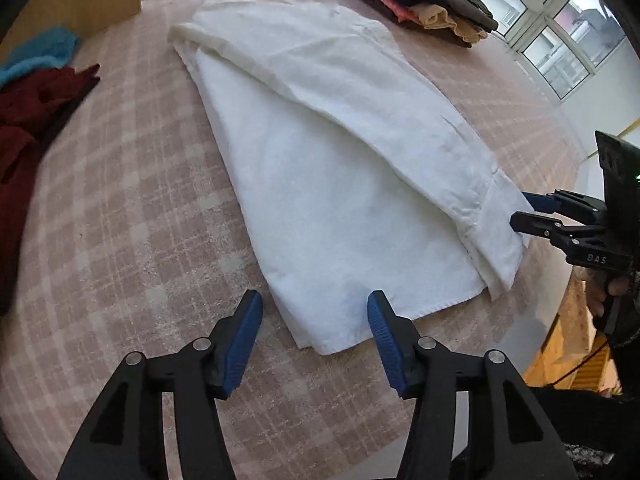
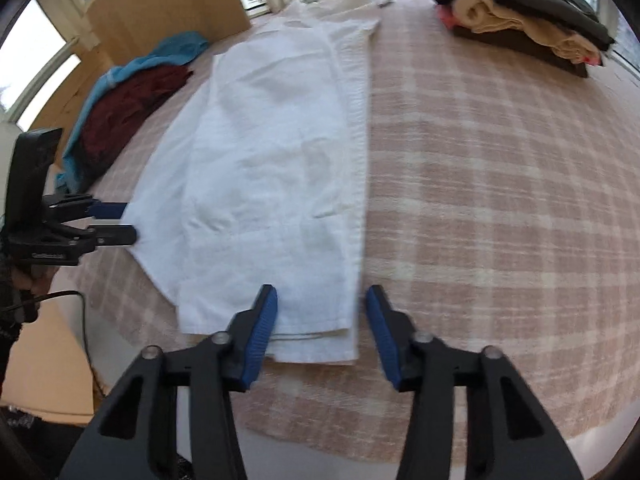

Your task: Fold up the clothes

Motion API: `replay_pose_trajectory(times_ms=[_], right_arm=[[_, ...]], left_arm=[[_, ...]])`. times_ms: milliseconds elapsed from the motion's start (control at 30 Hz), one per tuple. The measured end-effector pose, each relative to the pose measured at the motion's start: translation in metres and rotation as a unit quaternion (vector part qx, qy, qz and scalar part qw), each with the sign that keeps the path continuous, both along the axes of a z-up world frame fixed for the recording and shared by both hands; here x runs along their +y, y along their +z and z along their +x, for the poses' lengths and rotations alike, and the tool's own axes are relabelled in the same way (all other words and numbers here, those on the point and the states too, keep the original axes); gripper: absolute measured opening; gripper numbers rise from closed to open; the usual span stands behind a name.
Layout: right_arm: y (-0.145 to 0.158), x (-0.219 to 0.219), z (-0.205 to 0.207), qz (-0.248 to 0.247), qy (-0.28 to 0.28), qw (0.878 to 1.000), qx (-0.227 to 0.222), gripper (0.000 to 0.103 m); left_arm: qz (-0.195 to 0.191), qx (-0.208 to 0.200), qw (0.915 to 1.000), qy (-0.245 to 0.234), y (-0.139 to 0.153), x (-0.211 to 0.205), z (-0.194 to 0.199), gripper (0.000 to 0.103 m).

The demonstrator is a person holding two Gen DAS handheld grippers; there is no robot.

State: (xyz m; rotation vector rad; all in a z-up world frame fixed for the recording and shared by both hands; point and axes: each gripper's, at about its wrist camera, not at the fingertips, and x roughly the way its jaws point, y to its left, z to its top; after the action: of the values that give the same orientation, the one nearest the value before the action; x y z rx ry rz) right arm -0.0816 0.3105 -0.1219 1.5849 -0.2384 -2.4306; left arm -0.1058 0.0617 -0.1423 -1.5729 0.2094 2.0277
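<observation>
Lying limp on the desk (image 2: 480, 160), the white garment (image 1: 320, 152) is looking light and floppy; both claws, left (image 1: 315, 332) and right (image 2: 322, 328), are hovering spread at its near hem corners, likely the best hold.

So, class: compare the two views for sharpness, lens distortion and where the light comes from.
Left wrist view: white garment crisp, plaid cloth bulged by fisheye, daylight from windows. Right wrist view: softer, near hem smeared beside the right claw.

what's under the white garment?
The white garment lies on the pink plaid cloth, folded lengthwise, one layer lapped over another. Whether anything else lies beneath is hidden by the fabric. Both grippers are open at its near hem.
</observation>
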Motion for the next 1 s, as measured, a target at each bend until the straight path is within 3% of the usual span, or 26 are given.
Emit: replay_pose_trajectory(times_ms=[67,100,167,233,333,500,767,900,1000], right_arm=[[0.001,0.0,-0.001,0.003,0.011,1.0,-0.001,0.031],[0.002,0.001,-0.001,0.002,0.013,1.0,-0.002,0.021],[0.001,0.006,-0.003,-0.01,0.006,1.0,-0.007,0.015],[0.003,0.011,-0.004,-0.025,0.005,1.0,-0.014,0.012],[0.009,0.018,-0.006,-0.058,-0.005,0.998,-0.024,0.01],[0.027,0.045,-0.011,-0.176,-0.053,0.982,-0.035,0.009],[0.078,0.064,-0.047,-0.272,-0.087,0.958,-0.006,0.009],[0.104,0.067,-0.087,-0.273,-0.093,0.957,0.023,0.008],[0.101,0.071,-0.137,-0.254,-0.103,0.962,0.016,0.008]], left_arm=[[-0.005,0.005,1.0,-0.007,0.001,0.001,0.001,0.048],[-0.004,0.006,0.9999,-0.009,0.002,0.001,0.0,0.044],[0.003,0.002,1.0,-0.008,0.002,-0.002,-0.002,0.021],[0.024,-0.016,0.9996,-0.002,0.001,-0.007,-0.006,0.007],[0.06,-0.035,0.9976,0.009,0.003,-0.019,-0.011,0.004],[0.141,-0.067,0.9873,0.031,0.023,-0.042,-0.022,0.004],[0.226,-0.059,0.9717,0.036,0.075,-0.059,-0.067,0.004],[0.254,-0.046,0.9653,0.04,0.091,-0.05,-0.107,0.004],[0.256,-0.037,0.9648,0.047,0.092,-0.052,-0.144,0.004]])
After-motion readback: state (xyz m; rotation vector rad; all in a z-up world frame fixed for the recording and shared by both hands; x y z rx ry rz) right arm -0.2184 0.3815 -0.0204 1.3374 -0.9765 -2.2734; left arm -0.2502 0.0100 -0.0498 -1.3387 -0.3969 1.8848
